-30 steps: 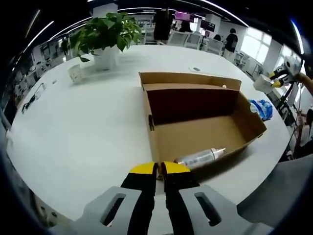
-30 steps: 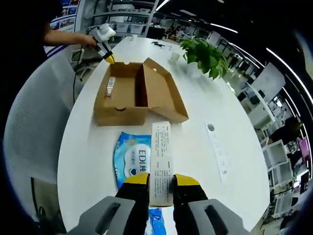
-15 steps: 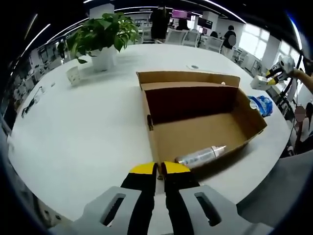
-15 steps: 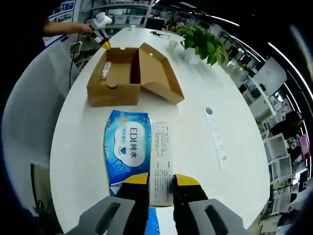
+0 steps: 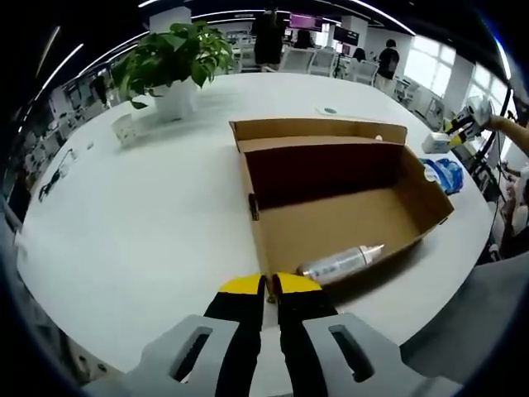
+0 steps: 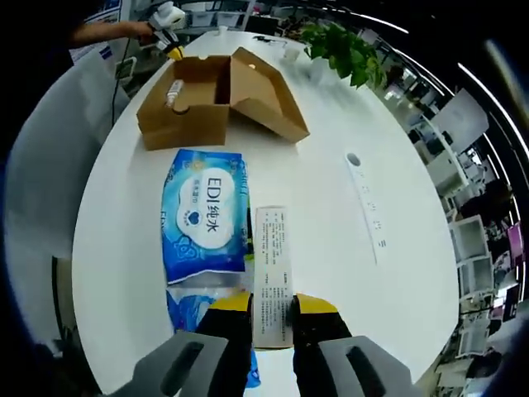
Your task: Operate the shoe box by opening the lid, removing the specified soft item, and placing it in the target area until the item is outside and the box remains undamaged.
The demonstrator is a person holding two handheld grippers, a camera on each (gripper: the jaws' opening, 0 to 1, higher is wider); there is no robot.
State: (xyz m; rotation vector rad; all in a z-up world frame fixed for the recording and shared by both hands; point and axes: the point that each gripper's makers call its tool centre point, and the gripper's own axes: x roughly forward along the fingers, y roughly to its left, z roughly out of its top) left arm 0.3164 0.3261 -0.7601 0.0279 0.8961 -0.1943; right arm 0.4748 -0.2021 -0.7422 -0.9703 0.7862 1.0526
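The brown cardboard shoe box (image 5: pixel 347 223) stands open, its lid upright behind it, and a clear bottle (image 5: pixel 339 263) lies inside by the near wall. My left gripper (image 5: pixel 268 286) is shut at the box's near corner, its tips on the wall edge. Far off in the right gripper view are the box (image 6: pixel 194 103) and the left gripper (image 6: pixel 169 21). My right gripper (image 6: pixel 271 304) is shut on a long white printed card (image 6: pixel 272 273). A soft blue wipes pack (image 6: pixel 202 215) lies flat on the table beside the card. In the left gripper view the pack (image 5: pixel 443 177) lies beyond the box's right end.
A potted plant (image 5: pixel 175 58) and a small white cup (image 5: pixel 126 126) stand at the far left of the white table (image 5: pixel 140 223). A white strip (image 6: pixel 369 217) lies right of the card. More crumpled blue wrapping (image 6: pixel 188 308) lies below the pack. People stand in the background.
The right gripper's camera has drawn back from the box, so the wipes pack shows in full and the box looks smaller. The card stays in its jaws. The left gripper has barely moved.
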